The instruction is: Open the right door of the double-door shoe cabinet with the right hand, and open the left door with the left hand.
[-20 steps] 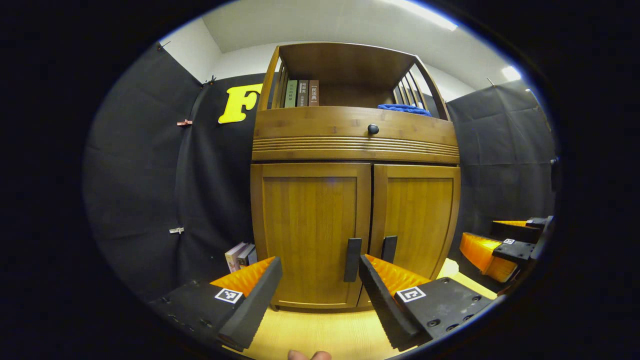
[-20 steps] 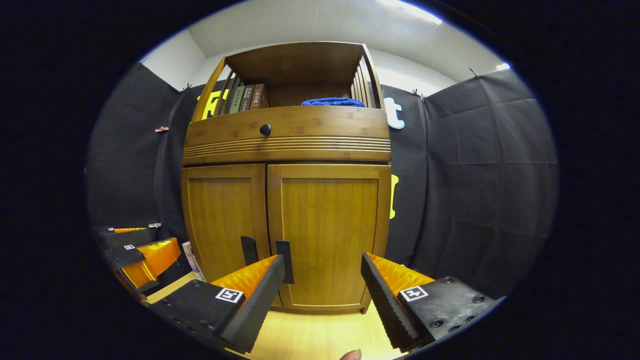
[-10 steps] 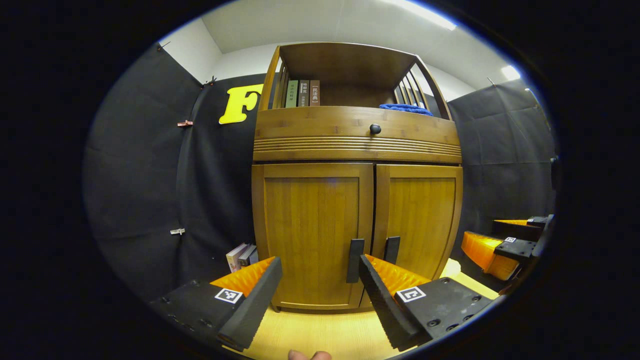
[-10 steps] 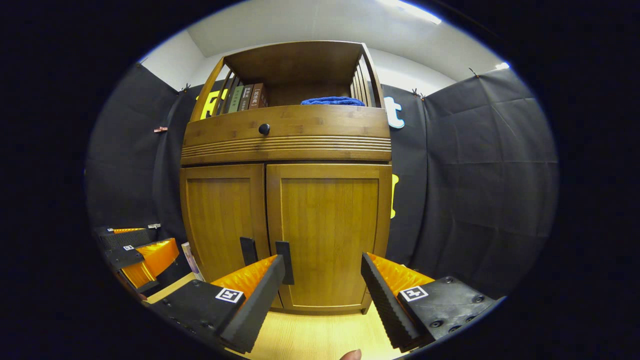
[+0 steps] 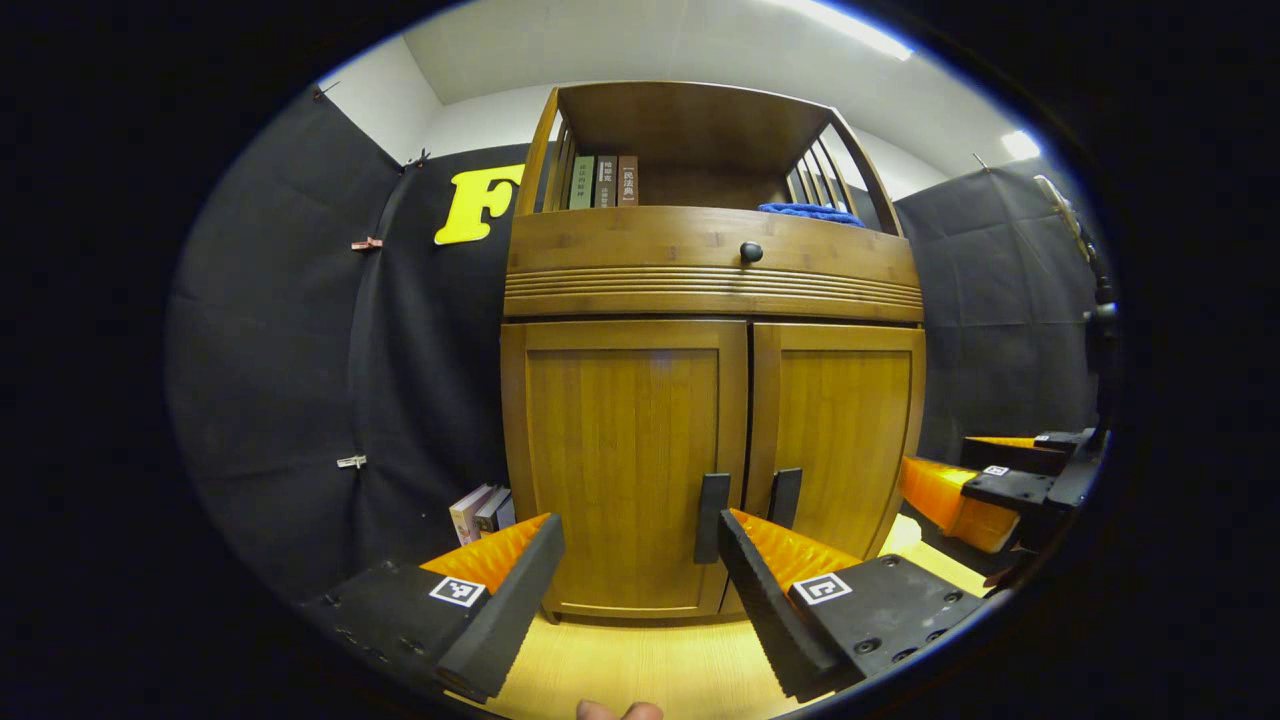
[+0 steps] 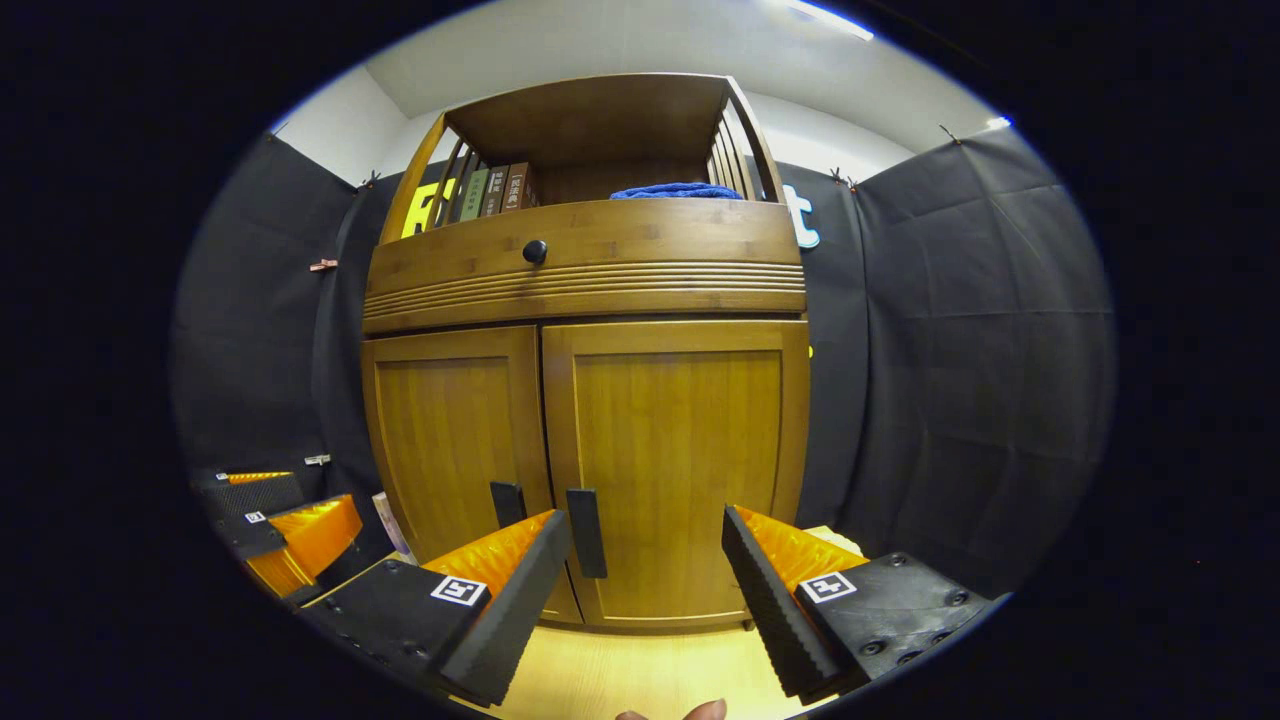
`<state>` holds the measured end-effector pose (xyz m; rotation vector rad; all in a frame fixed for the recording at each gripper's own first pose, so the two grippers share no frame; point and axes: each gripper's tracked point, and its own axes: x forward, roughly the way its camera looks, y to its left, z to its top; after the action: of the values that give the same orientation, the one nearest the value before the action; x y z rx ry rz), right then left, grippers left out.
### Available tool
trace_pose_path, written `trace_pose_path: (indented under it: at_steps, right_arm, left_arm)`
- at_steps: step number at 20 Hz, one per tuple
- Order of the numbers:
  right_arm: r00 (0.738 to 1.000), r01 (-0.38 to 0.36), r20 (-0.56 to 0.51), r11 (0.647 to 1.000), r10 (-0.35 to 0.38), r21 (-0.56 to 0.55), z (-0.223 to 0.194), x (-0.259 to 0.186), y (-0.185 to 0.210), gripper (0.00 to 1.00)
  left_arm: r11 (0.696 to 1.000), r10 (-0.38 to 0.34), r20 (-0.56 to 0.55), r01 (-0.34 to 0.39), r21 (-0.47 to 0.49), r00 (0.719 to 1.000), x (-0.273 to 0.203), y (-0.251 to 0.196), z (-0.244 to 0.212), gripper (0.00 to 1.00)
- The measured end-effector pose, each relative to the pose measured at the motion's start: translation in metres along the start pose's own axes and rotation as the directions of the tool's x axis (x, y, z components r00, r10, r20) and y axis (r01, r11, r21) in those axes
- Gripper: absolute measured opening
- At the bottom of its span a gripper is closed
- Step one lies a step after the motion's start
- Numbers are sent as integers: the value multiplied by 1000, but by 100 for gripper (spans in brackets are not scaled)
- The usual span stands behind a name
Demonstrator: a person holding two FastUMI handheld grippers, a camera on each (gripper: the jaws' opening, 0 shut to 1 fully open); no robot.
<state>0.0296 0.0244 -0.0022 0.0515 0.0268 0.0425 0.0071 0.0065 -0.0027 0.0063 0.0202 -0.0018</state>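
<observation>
The wooden shoe cabinet stands ahead with both doors shut. In the left gripper view, the left door [image 5: 620, 450] and right door [image 5: 840, 430] each carry a dark upright handle, the left handle [image 5: 711, 503] and right handle [image 5: 784, 497], at the centre seam. My left gripper [image 5: 638, 525] is open, short of the left door, holding nothing. In the right gripper view, my right gripper [image 6: 645, 520] is open in front of the right door [image 6: 680, 450], whose handle [image 6: 586, 518] shows just right of its left finger. Farther off I see the right gripper [image 5: 1000, 480] and the left gripper [image 6: 280, 520].
Above the doors runs a drawer front with a round dark knob [image 5: 750, 252]. The open top shelf holds upright books [image 5: 603, 182] and a folded blue cloth [image 5: 810, 212]. Books [image 5: 482, 510] lean on the floor left of the cabinet. The floor [image 5: 650, 660] is light wood.
My right gripper has moved closer to the cabinet, so the right door and its handle look larger. The left gripper has hardly moved. Both stay open.
</observation>
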Motion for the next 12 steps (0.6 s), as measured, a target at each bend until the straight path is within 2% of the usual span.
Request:
trace_pose_path:
  at_steps: [7, 12]
  right_arm:
    - [997, -36, -62, 999, 37, 8, -35, 53, 26, 98]
    - [991, -17, -133, 999, 21, 34, -71, 96, 30, 98]
  left_arm:
    - [1000, -7, -23, 7, 3, 1000, 3, 2, -3, 96]
    - [1000, -6, -36, 6, 0, 999, 4, 5, -6, 95]
